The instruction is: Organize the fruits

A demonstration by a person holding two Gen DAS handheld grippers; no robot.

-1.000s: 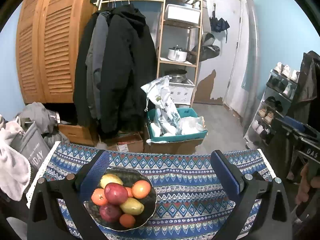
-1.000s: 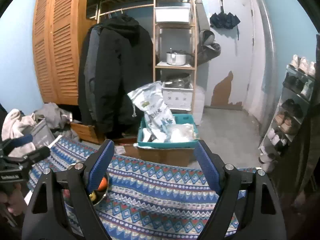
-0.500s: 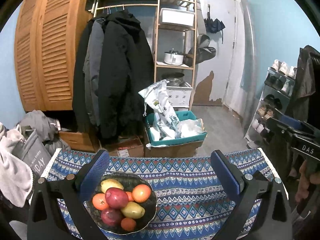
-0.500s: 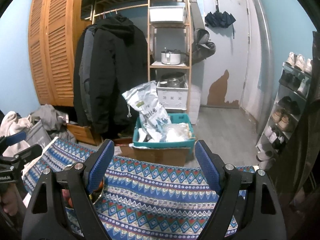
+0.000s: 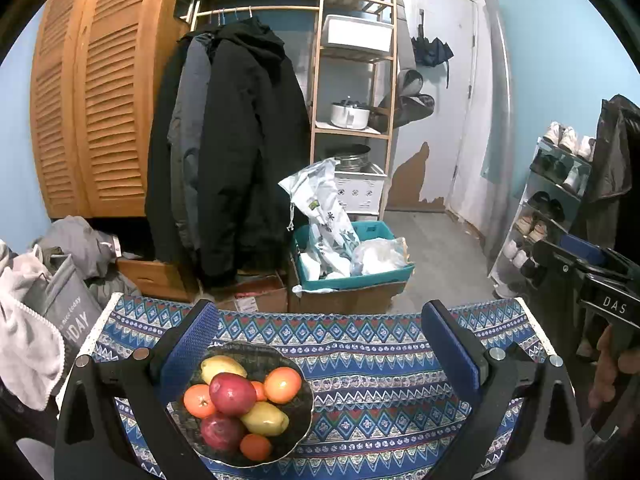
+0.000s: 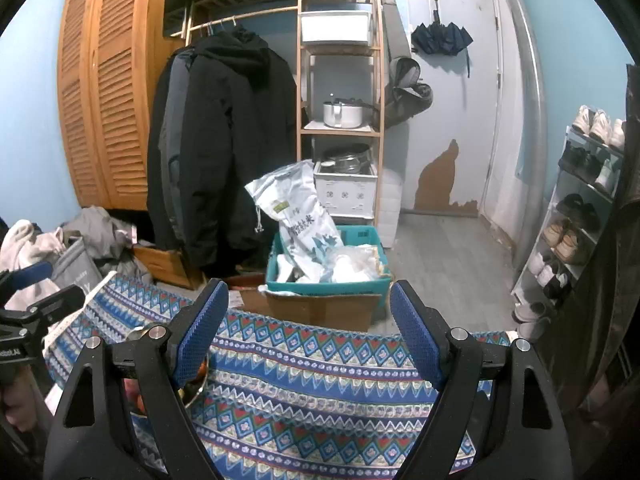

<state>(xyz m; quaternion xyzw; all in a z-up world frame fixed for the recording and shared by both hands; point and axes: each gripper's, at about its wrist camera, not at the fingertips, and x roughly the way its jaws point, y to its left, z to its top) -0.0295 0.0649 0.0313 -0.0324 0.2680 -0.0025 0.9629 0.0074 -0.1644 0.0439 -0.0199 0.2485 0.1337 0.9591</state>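
Left wrist view is showing a dark bowl (image 5: pixel 244 404) sitting near the patterned table's (image 5: pixel 380 376) left edge, piled with red apples, oranges and yellow fruit. Left gripper (image 5: pixel 320 344) is gaping wide, empty. In the right wrist view, the right gripper (image 6: pixel 308 328), also spread, is hiding most of the bowl.

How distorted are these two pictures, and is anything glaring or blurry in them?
Left wrist view: strong fisheye bending, the louvred wardrobe doors bow outward, corners go black; the fruit in the bowl is sharp, with small highlights on the top red apple. Right wrist view: same bending and dark corners, patterned cloth crisp, no strong glare.
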